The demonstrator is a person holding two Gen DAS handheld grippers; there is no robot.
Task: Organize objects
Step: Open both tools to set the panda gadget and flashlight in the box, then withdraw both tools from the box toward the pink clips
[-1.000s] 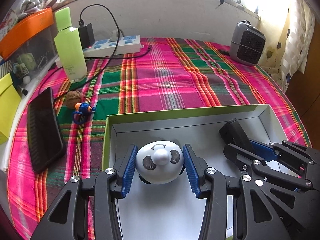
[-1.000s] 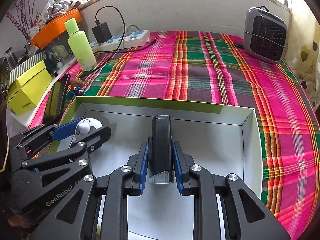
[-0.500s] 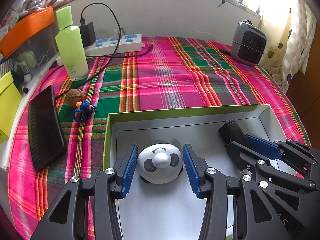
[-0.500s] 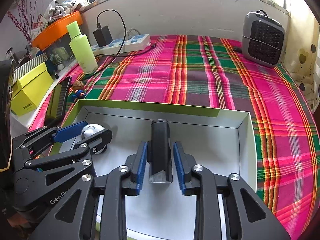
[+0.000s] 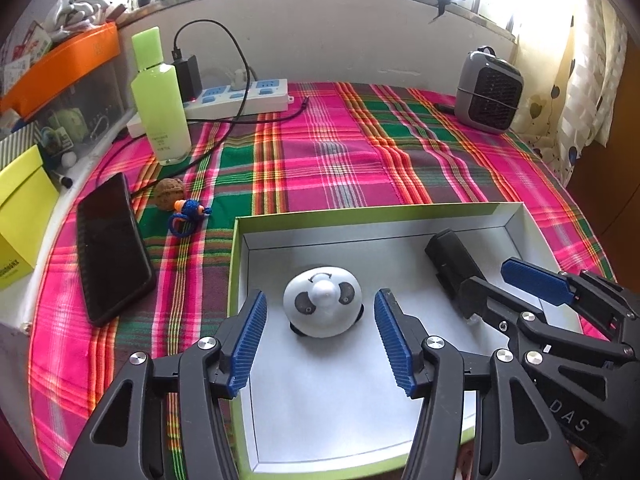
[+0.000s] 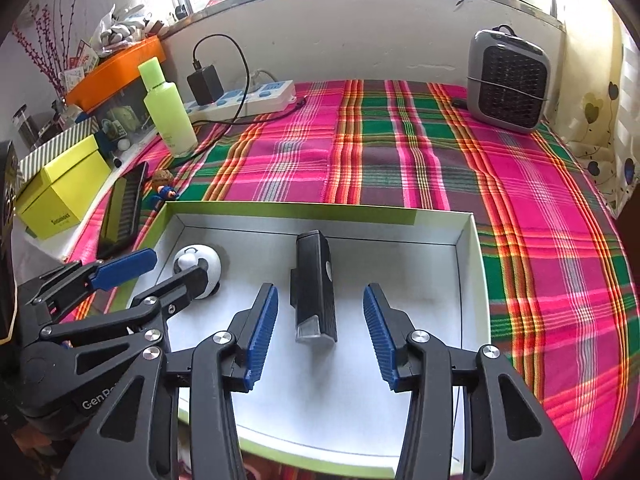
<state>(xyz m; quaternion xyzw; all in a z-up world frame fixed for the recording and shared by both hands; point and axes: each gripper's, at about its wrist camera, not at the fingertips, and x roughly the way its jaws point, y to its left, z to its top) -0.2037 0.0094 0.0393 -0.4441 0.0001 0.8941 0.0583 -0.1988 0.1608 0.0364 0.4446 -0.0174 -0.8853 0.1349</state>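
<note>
Both sets of jaws are spreading apart right now. The left gripper (image 5: 320,338) is opening with the little panda toy (image 5: 322,307) sitting between its blue pads, but the pads aren't touching it, there's a clear gap on each side. Same deal on the right gripper (image 6: 320,338): its jaws are opening around the black flashlight (image 6: 314,290), which is lying flat with its clear lens end pointing back toward the camera, and neither pad is pressing on it.

Both things are resting on the white floor of the shallow box (image 5: 376,214) with the green rim, panda toward the left side, flashlight nearer the middle. The two grippers are hanging over the box side by side, tilted downward.

The box is sitting on a bench covered with a pink and green plaid cloth (image 6: 400,152). Off to the left of the box, a black phone (image 5: 114,248) is lying flat near the cloth's edge, and between it and the box there's a walnut (image 5: 169,194) with a small blue and orange keychain figure (image 5: 188,216) just beside it. Further back, a pale green bottle (image 5: 160,100) is standing upright, close to a white power strip (image 5: 240,98) with a black charger (image 5: 188,74) plugged in. A small grey heater (image 6: 508,80) is sitting at the far right, near the wall.
</note>
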